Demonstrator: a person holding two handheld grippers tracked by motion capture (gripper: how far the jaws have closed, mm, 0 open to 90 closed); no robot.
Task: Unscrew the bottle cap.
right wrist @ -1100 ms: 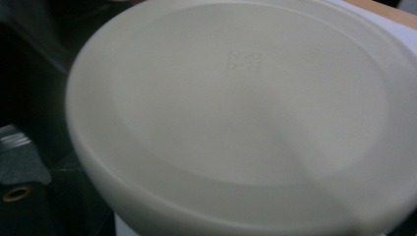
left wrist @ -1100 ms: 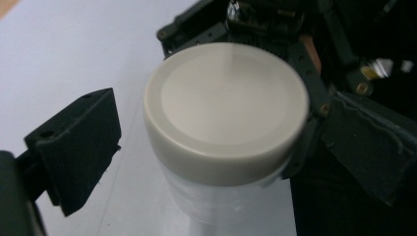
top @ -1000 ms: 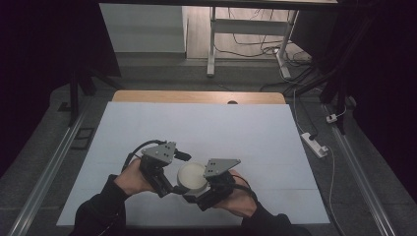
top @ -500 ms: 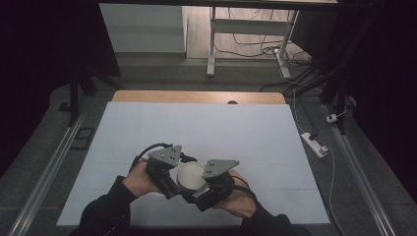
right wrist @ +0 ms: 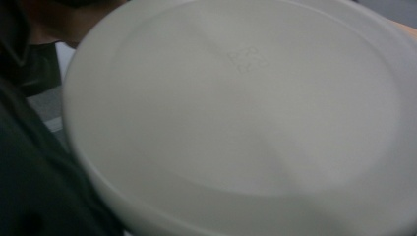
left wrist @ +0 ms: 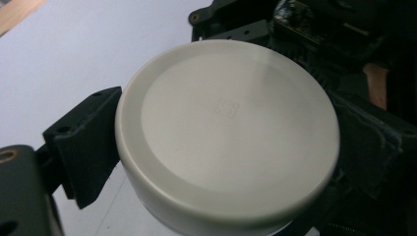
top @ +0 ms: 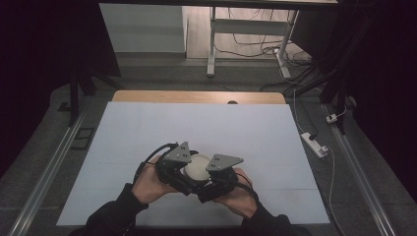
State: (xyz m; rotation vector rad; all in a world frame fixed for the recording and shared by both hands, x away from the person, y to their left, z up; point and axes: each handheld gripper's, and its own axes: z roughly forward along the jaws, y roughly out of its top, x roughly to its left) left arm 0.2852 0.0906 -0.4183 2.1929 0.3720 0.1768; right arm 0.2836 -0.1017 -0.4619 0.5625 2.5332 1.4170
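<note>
A white round container (top: 198, 166) with a flat lid is held low over the white table (top: 196, 123), near its front edge. In the left gripper view the lid (left wrist: 228, 132) sits between the two black jaws, which press on its rim from either side, so my left gripper (top: 188, 170) is shut on it. My right gripper (top: 205, 178) meets the same container from the other side. In the right gripper view the lid (right wrist: 236, 113) is blurred and very near. A dark jaw lies against its left side and the other jaw is hidden.
The white sheet runs wide on all sides of the hands. A wooden strip (top: 196, 97) edges the table's far side. A power strip (top: 314, 144) and cables lie on the floor at the right. Metal rails (top: 46, 169) flank the table.
The left gripper has slid right and closed in on the white container, and the two grippers now sit tight together. The right hand has hardly moved.
</note>
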